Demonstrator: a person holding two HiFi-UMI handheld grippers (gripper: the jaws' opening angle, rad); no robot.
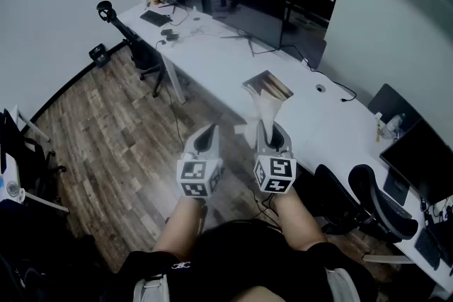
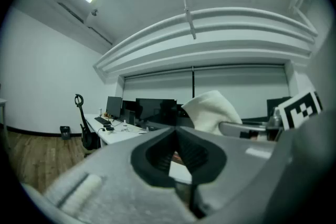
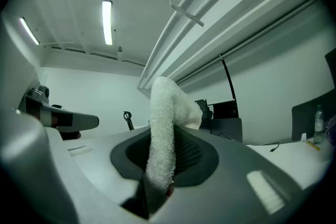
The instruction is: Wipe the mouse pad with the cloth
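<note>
A white cloth (image 1: pixel 264 115) stands up out of my right gripper (image 1: pixel 273 135), whose jaws are shut on its lower end; in the right gripper view the cloth (image 3: pixel 164 123) rises between the dark pads and folds over at the top. My left gripper (image 1: pixel 206 136) is beside it, shut with nothing in it. Both are held in the air in front of the white desk. A rectangular grey-brown mouse pad (image 1: pixel 268 85) lies on the desk just beyond the cloth. The left gripper view shows the cloth (image 2: pixel 210 108) past its own closed tips (image 2: pixel 176 131).
The long white desk (image 1: pixel 219 60) runs from far left to near right, with dark monitors (image 1: pixel 248 7), a keyboard (image 1: pixel 154 18) and cables. Office chairs (image 1: pixel 375 205) stand at the right and another chair (image 1: pixel 145 56) at the far left. Wood floor (image 1: pixel 106 145) lies to the left.
</note>
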